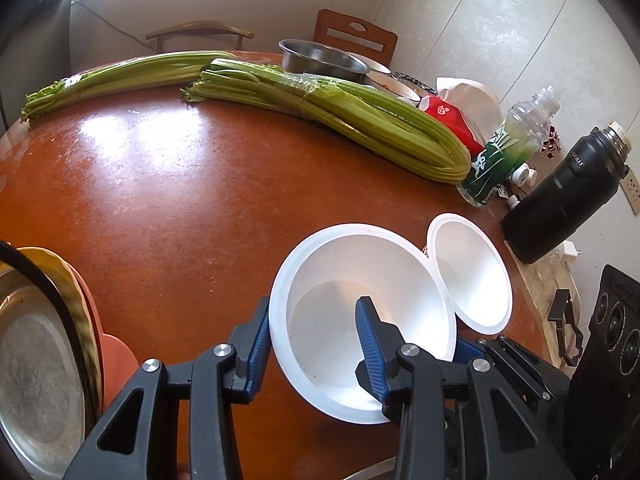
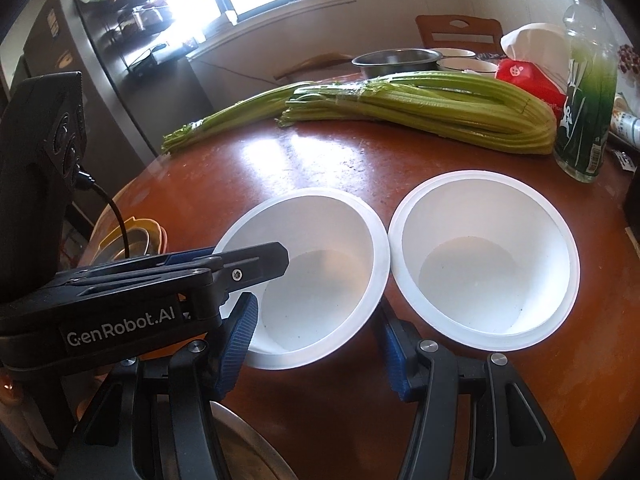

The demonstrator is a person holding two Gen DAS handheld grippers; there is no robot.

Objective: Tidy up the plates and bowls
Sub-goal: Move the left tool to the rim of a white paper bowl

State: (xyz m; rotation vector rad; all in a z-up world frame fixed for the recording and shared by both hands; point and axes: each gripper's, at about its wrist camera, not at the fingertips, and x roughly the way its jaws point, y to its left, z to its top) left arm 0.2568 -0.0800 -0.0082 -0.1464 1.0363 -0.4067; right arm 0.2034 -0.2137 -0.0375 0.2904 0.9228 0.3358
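White plastic bowl (image 1: 362,320), lower centre on bench (image 1: 160,200), touching its twin (image 1: 470,276). Left gripper (image 1: 312,332) pinching near wall, rim astride. Right gripper (image 2: 316,344) open, empty. Light, slick, flexible; best taken at rim.

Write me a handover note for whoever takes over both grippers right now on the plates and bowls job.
Left gripper: straddles the near rim of the left white bowl, one finger inside, one outside; a firm grip is not confirmed.
Right gripper: open and empty, low just before the same bowl.
Things: the second white bowl stands beside it, rims about touching. The plates sit at the left edge of the table.
Done: the plates look stacked.
Left: the bowls are not nested; probably lift the left one into the other.
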